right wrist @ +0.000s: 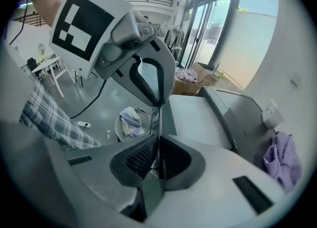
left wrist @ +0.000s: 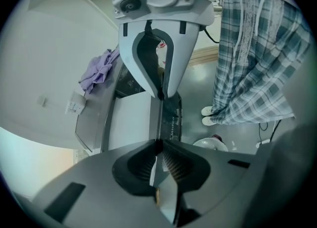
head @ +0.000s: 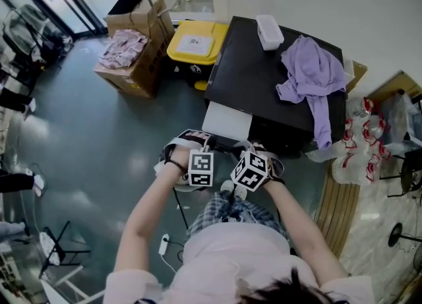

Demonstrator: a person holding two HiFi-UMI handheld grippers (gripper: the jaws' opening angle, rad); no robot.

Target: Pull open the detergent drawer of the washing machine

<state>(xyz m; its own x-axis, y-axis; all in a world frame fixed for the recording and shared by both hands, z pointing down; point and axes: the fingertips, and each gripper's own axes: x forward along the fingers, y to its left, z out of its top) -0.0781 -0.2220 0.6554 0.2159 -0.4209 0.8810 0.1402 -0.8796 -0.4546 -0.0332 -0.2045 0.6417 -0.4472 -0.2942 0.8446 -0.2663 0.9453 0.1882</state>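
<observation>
The black washing machine [head: 264,78] stands ahead of me, and its white detergent drawer [head: 227,121] sticks out from the front at the left. My left gripper [head: 200,144] and right gripper [head: 241,150] sit side by side at the drawer's front edge. In the left gripper view the left gripper [left wrist: 159,119] is shut on the thin dark front panel of the drawer [left wrist: 131,123]. In the right gripper view the right gripper [right wrist: 159,119] pinches the same panel edge, with the pale drawer [right wrist: 190,118] beyond it.
A purple garment [head: 313,72] and a white box [head: 269,31] lie on the machine top. A yellow-lidded bin [head: 196,40] and a cardboard box of clothes [head: 132,52] stand to the left. A laundry basket [right wrist: 130,120] sits on the floor. Plastic bags [head: 359,144] lie at the right.
</observation>
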